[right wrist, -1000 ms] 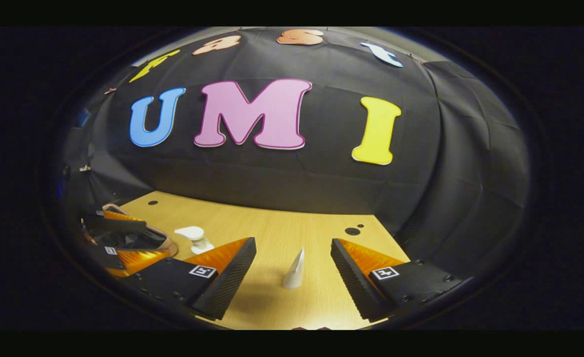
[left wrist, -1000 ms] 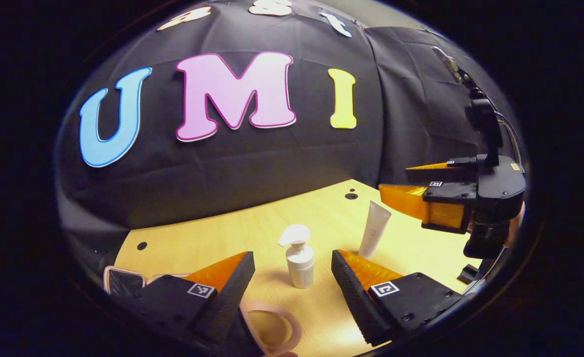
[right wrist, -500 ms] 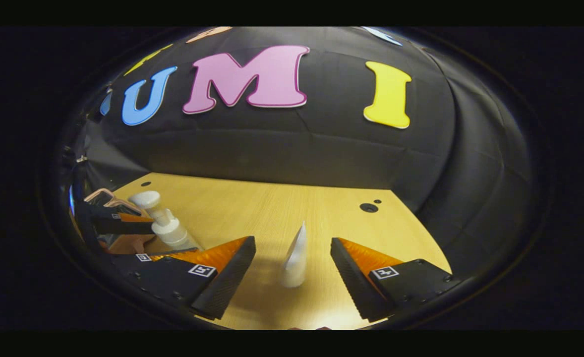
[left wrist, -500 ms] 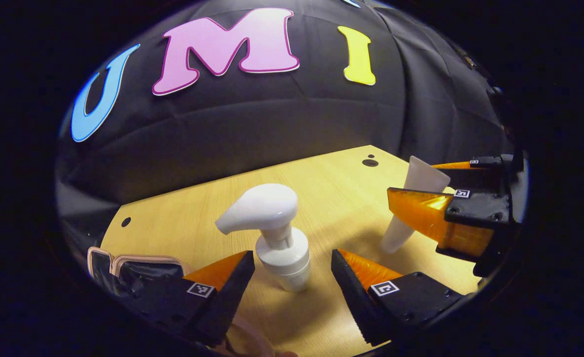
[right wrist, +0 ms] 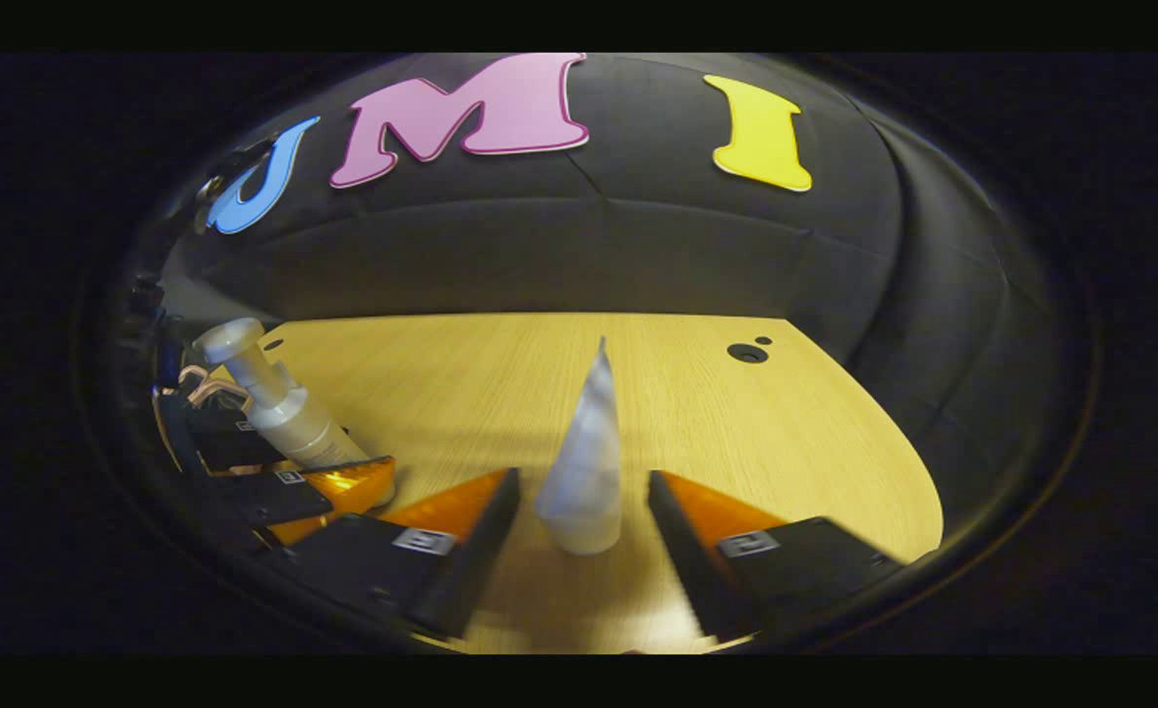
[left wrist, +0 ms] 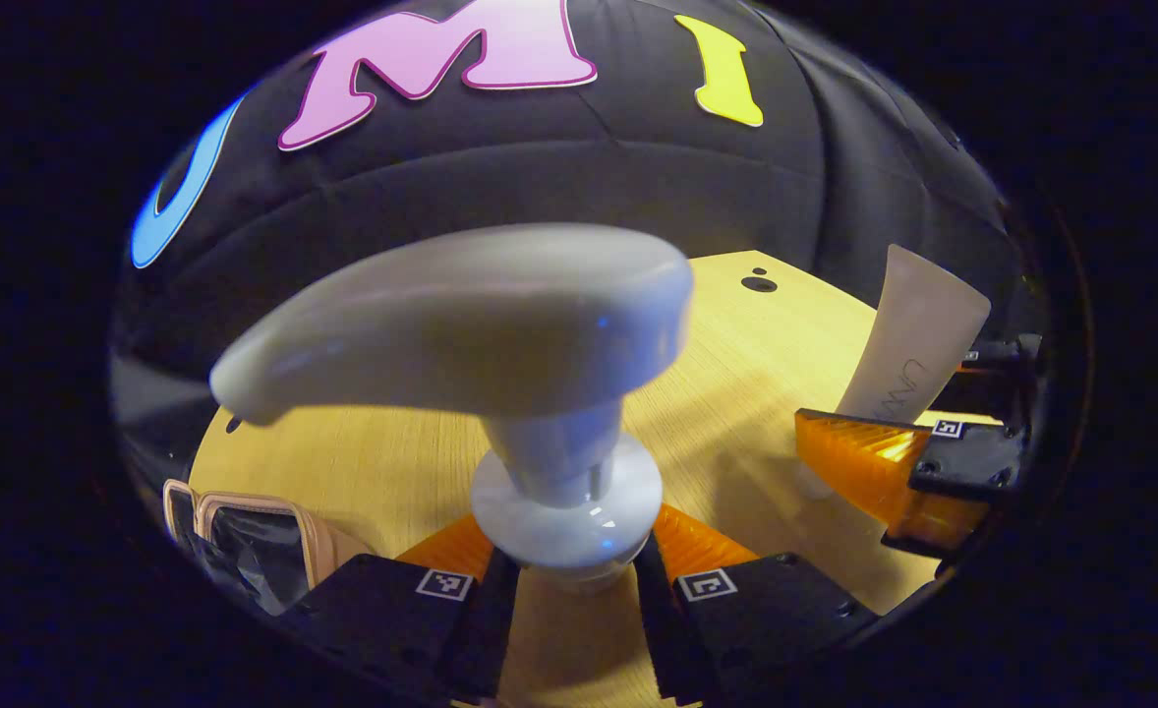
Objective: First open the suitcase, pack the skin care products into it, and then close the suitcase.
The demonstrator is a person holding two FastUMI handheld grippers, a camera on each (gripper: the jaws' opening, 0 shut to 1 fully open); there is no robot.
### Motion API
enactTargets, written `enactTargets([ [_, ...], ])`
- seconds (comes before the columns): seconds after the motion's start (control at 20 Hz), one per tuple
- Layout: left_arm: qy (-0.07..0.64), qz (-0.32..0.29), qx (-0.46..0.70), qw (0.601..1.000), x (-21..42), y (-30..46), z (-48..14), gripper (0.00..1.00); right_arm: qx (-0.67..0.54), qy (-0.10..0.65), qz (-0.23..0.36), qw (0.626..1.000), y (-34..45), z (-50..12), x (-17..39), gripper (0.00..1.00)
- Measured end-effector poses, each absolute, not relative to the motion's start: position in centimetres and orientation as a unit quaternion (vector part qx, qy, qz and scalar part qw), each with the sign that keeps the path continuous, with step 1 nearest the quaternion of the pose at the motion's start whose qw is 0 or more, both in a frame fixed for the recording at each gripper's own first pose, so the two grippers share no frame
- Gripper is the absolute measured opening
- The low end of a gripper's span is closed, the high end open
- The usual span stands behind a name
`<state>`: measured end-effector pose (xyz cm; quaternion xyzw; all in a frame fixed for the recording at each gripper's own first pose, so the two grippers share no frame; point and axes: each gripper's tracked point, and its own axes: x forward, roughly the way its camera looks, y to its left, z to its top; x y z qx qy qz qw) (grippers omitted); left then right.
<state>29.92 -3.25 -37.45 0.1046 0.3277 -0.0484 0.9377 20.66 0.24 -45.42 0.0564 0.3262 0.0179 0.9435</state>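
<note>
With left tongs (left wrist: 567, 580) clenched on the pump (left wrist: 559, 492) and right tongs (right wrist: 584, 526) parted around the tube (right wrist: 584, 472), squeeze gently and lift both straight off the desk (right wrist: 756, 433).

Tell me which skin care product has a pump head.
The white pump bottle between the left gripper fingers; the tube tapers to a flat crimped end.

The pump bottle (left wrist: 550, 413) is showing smooth, glossy white plastic, catching small highlights. The tube (right wrist: 584, 472) is looking matt and soft-sheened. The surface (right wrist: 697, 433) is showing pale wood grain with a satin finish, and the booth wall (right wrist: 638, 256) is hanging as matt cloth.
</note>
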Motion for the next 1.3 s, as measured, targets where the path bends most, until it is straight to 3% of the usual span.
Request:
enactTargets([
  [0.1, 0.349, -0.064, 0.112, 0.928, 29.1, -3.6, -37.4, 0.57, 0.064, 0.327, 0.000, 0.943, -0.5, -45.6, 20.9, 0.38],
  [0.15, 0.358, -0.075, 0.106, 0.925, 28.5, -3.8, -37.1, 0.56, 0.073, 0.331, 0.001, 0.941, -0.5, -45.6, 20.7, 0.36],
  [0.3, 0.378, -0.107, 0.092, 0.915, 25.4, -4.1, -34.5, 0.55, 0.095, 0.333, 0.001, 0.938, -0.9, -44.3, 20.0, 0.36],
  [0.35, 0.381, -0.116, 0.099, 0.912, 24.3, -3.6, -33.1, 0.55, 0.100, 0.324, -0.002, 0.941, -1.3, -43.3, 19.7, 0.31],
  [0.45, 0.401, -0.127, 0.114, 0.900, 22.2, -1.9, -31.1, 0.55, 0.110, 0.307, -0.007, 0.945, -1.5, -41.3, 19.2, 0.36],
  [0.7, 0.492, -0.087, 0.067, 0.864, 16.8, 5.2, -27.6, 0.55, 0.141, 0.283, 0.003, 0.949, -0.4, -37.1, 17.7, 0.36],
  [0.9, 0.585, -0.039, 0.087, 0.806, 12.5, 12.3, -29.3, 0.58, 0.132, 0.260, 0.027, 0.956, 0.3, -33.8, 16.5, 0.36],
  [1.3, 0.727, 0.030, 0.065, 0.683, 6.3, 22.6, -36.4, 0.55, 0.173, 0.278, 0.149, 0.933, 7.7, -28.9, 11.3, 0.36],
])
